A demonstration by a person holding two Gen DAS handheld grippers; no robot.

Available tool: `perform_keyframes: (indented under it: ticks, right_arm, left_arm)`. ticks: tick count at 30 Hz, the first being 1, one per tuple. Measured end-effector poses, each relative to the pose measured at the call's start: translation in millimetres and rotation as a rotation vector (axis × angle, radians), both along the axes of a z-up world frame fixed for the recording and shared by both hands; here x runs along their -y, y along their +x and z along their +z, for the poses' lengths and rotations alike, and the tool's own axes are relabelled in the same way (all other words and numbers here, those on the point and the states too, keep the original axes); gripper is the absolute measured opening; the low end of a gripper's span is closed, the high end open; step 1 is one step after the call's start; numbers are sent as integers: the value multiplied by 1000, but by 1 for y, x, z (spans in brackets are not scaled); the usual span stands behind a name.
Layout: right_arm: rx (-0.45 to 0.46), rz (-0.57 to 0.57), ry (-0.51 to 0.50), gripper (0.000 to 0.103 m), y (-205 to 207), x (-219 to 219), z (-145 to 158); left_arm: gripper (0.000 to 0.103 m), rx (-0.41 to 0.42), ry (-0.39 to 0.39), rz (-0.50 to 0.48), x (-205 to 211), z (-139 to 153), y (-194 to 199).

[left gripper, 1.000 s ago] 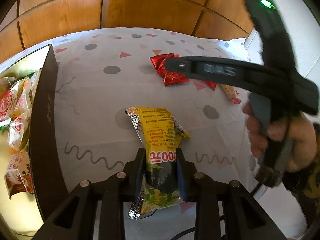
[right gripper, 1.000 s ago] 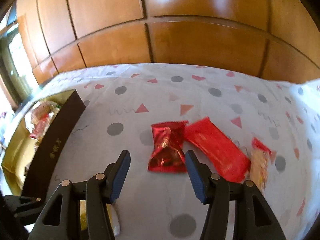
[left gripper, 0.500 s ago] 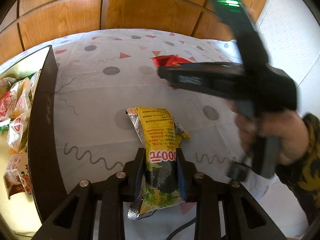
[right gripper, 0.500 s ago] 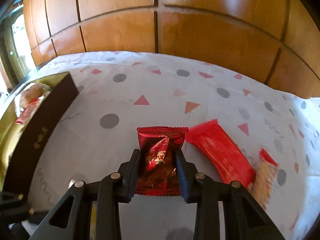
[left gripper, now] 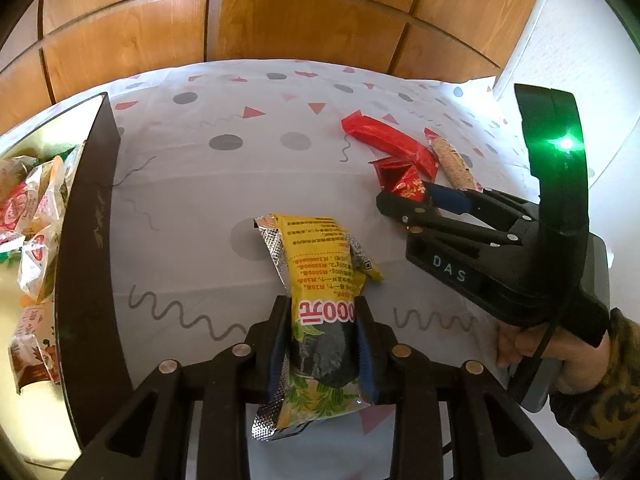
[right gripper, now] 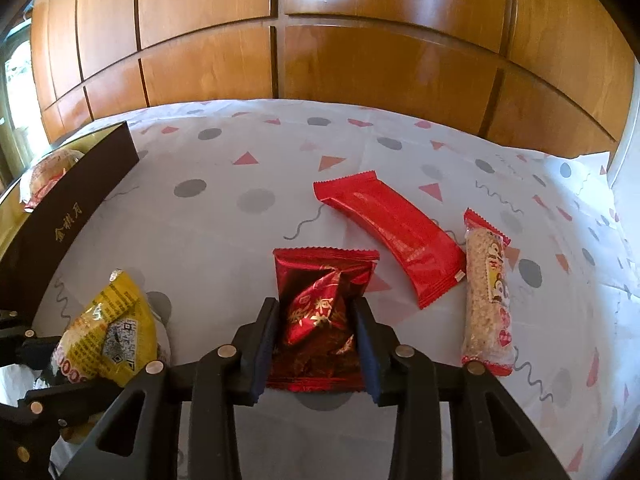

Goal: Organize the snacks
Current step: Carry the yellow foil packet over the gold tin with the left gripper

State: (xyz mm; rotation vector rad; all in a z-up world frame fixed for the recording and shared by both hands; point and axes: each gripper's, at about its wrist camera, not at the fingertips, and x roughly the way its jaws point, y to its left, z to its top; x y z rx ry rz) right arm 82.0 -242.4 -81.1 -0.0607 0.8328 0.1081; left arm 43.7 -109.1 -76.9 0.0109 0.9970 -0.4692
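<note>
A yellow snack packet (left gripper: 320,256) lies on the patterned cloth with my left gripper (left gripper: 322,312) shut on its near end; the jaws are opening slightly while the pads still press it. The same yellow packet (right gripper: 112,320) shows at the lower left of the right wrist view. My right gripper (right gripper: 316,308) is shut on a small dark-red foil packet (right gripper: 324,280), squeezing its sides; its jaws are opening a little too. In the left wrist view the right gripper (left gripper: 408,200) reaches in from the right with the red packet (left gripper: 400,176) at its tips.
A dark box (left gripper: 88,240) with several wrapped snacks stands at the left; its wall (right gripper: 60,220) bears gold lettering. A long red bar (right gripper: 392,232) and an oat bar (right gripper: 486,288) lie right of the red packet. Wooden panels rise behind. A hand (left gripper: 560,356) holds the right gripper.
My right gripper came down and forward over the dark-red packet and closed on it, from wide open a second ago. The left gripper kept still on the yellow packet.
</note>
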Motion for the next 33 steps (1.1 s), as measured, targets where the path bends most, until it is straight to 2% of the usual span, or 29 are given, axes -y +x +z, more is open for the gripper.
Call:
perform_keyframes:
  ticks: [14,23,29,33]
  right_arm:
    - [5,-4,61,40,-1,7,-3]
    - [8,-1,68,40,-1,9,-3]
    - [8,-2,80,40,0,10,-3]
    - [8,-2,80,40,0,10,-3]
  left_arm:
    - [33,25,21,1,1,-1,-2]
    - [28,42,40,-5,4,1,-3]
    - [25,31,39,-13,4,7,-4]
    - [25,64,30,-19,4,20,-10]
